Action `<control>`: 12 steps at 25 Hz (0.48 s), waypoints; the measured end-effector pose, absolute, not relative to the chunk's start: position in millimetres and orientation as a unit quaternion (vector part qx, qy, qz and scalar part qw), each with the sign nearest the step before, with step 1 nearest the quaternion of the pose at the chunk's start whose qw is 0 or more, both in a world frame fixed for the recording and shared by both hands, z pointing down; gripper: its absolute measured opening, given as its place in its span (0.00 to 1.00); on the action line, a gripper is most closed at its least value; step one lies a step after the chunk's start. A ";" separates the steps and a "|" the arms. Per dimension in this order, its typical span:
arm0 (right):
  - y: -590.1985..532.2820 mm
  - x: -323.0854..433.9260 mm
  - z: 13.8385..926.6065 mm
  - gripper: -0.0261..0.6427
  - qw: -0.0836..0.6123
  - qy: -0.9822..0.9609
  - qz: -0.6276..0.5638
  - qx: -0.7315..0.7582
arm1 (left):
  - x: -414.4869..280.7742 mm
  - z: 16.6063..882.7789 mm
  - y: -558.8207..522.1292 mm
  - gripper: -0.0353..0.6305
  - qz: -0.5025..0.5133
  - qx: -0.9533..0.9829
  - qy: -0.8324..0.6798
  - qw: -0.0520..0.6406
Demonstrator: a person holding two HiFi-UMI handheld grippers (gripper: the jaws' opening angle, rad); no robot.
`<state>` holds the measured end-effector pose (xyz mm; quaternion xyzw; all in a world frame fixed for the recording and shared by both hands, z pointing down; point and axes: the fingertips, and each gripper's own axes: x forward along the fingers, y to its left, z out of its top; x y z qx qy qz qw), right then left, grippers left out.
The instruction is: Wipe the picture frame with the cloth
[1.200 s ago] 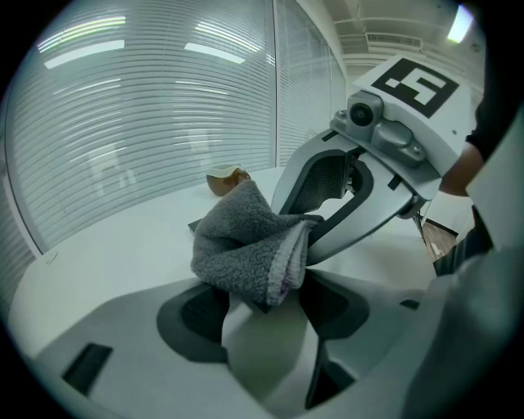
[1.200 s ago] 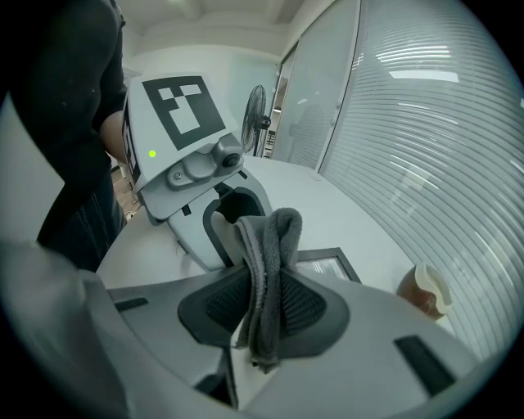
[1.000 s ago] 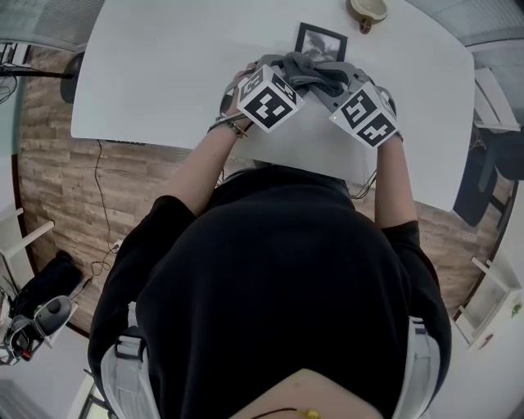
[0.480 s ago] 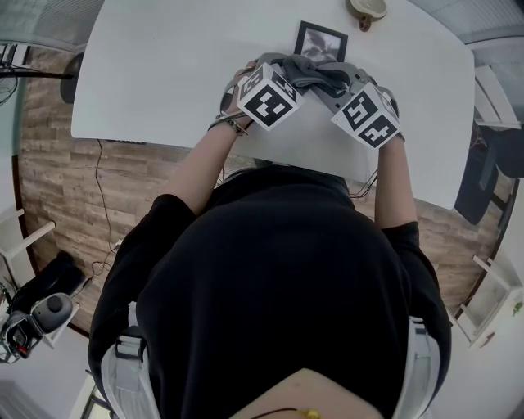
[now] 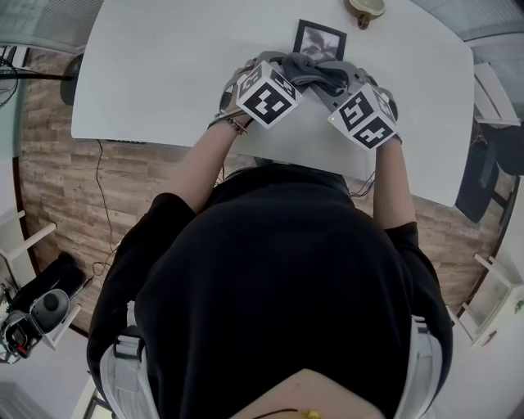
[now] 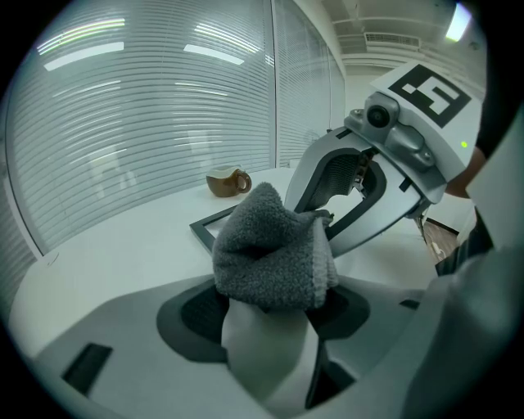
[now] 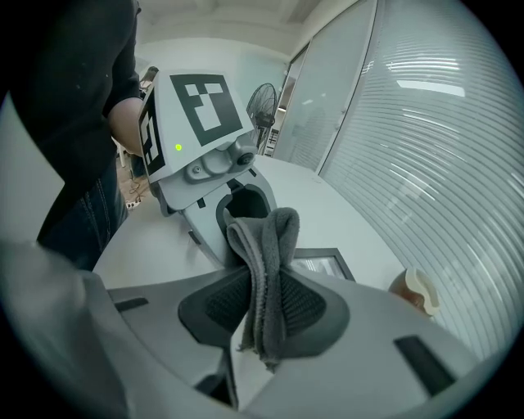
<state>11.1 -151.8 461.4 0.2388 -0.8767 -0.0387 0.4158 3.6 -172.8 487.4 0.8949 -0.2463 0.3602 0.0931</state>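
A grey fleecy cloth (image 5: 309,70) is bunched between my two grippers above the white table (image 5: 164,74). My left gripper (image 6: 274,282) is shut on one end of the cloth (image 6: 266,250). My right gripper (image 7: 264,315) is shut on the other end of the cloth (image 7: 266,270), which hangs folded between its pads. The black picture frame (image 5: 321,39) lies flat on the table just beyond the cloth, partly hidden by it. Part of the frame (image 6: 209,227) shows behind the cloth in the left gripper view, and its corner (image 7: 323,263) in the right gripper view.
A small tan cup (image 5: 368,10) stands at the table's far edge beyond the frame, also seen as the cup (image 6: 227,181) near the window blinds. A standing fan (image 7: 264,102) is past the table's end. Wooden floor and furniture surround the table.
Both grippers have shifted very slightly toward the frame with the cloth still held between them; otherwise nothing has visibly changed.
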 end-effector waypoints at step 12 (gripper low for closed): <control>-156.1 21.1 449.1 0.18 0.362 -0.877 0.000 0.315 | 5.7 491.7 -179.1 0.48 0.357 0.896 -0.249 0.087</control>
